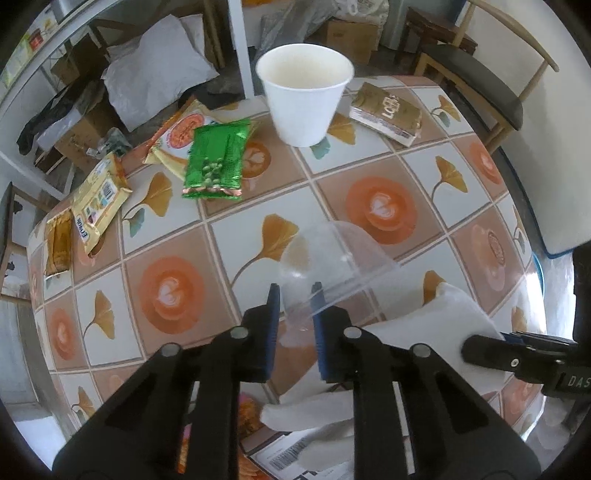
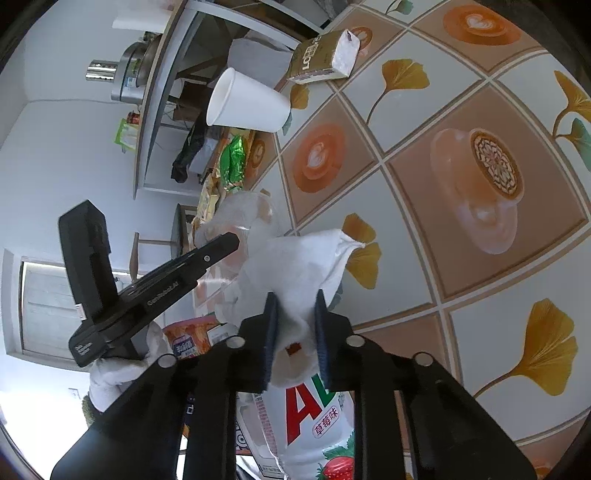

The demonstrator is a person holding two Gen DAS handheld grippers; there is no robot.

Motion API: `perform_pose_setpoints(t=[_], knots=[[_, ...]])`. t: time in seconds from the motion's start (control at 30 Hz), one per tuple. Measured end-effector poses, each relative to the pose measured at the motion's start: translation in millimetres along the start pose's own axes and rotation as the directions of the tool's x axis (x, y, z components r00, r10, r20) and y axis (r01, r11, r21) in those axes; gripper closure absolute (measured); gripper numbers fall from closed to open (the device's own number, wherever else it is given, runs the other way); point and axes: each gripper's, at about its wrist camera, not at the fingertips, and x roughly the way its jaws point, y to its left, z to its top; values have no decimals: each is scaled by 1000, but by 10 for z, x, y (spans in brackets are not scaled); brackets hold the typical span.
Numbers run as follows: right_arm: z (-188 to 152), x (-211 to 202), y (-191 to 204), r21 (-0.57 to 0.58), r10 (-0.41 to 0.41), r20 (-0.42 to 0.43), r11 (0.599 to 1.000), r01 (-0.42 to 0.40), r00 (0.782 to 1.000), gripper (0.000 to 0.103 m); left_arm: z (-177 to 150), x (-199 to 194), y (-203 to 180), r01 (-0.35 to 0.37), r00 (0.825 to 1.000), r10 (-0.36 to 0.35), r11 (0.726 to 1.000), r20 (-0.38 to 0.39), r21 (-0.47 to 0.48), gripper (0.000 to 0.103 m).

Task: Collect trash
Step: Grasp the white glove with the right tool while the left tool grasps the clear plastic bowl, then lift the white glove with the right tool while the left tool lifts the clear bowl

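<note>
Both hand-held grippers pinch one clear plastic bag (image 1: 332, 258) just above the surface (image 1: 424, 177) — left hand-held gripper (image 1: 295, 295) on its rim, right hand-held gripper (image 2: 294, 301) seemingly on its white crumpled edge — so the slick film could slip free.

A table (image 1: 229, 236) is covered by a tiled cloth printed with orange coffee cups and yellow ginkgo leaves. Beyond its far edge a dark-seated wooden chair (image 1: 476, 79) is seen at the right and cardboard boxes (image 1: 351, 35) are piled on the floor, with a grey padded mailer (image 1: 155, 74) laid over another box at the left — a black cloth is draped just beside it. In the right wrist view a grey shelf unit (image 2: 155, 110) is seen against the white wall, with a steel pot (image 2: 125, 70) stood on it.
</note>
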Motion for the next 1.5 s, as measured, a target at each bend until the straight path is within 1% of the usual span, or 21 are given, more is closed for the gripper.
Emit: perform_pose_setpoints(t=[0.03,0.13,0.23,0.43,0.57,0.7,0.8,0.9,1.03,1.1,1.17,1.27,1.5], knots=[[-3,-10,6,-3,5,3,1000,-5,1000,89,-8,-6,26,4,1000,-4,1000,3,-11,92],[-18,-52,45,-16,16,12,1000,-16,1000,92,-21,-13,88,10,1000,-10,999,8,-38,97],[-36,-113,117,-40,36,25,999,-35,999,93,-31,-61,151,11,1000,-9,998,28,-60,99],[-85,-276,319,-99,67,55,993,-61,996,93,-66,-321,246,13,994,-2,995,113,-94,99],[-147,-418,495,-147,82,72,987,-70,994,93,-135,-571,225,26,984,-10,996,180,-86,99],[-227,-606,625,-185,103,94,979,-85,990,94,-245,-878,144,18,966,-1,998,260,-61,99],[-317,-836,708,-207,135,114,972,-110,984,94,-347,-1139,63,31,947,-15,998,320,-45,99],[-414,-1054,770,-229,157,137,966,-123,978,94,-462,-1428,-16,71,924,-51,997,380,-39,99],[-575,-1446,841,-261,188,185,956,-136,965,94,-609,-1693,-147,122,898,-96,992,430,-33,99],[-667,-1661,843,-272,197,215,953,-135,957,94,-676,-1779,-251,135,890,-115,991,441,-14,99],[-748,-1836,834,-279,201,242,952,-130,949,94,-725,-1816,-347,142,888,-129,990,441,4,99],[-865,-2089,773,-281,202,282,952,-121,938,94,-791,-1831,-493,165,889,-162,986,428,31,99],[-1136,-2626,452,-244,180,383,966,-89,906,94,-906,-1744,-953,194,896,-221,975,385,109,99]])
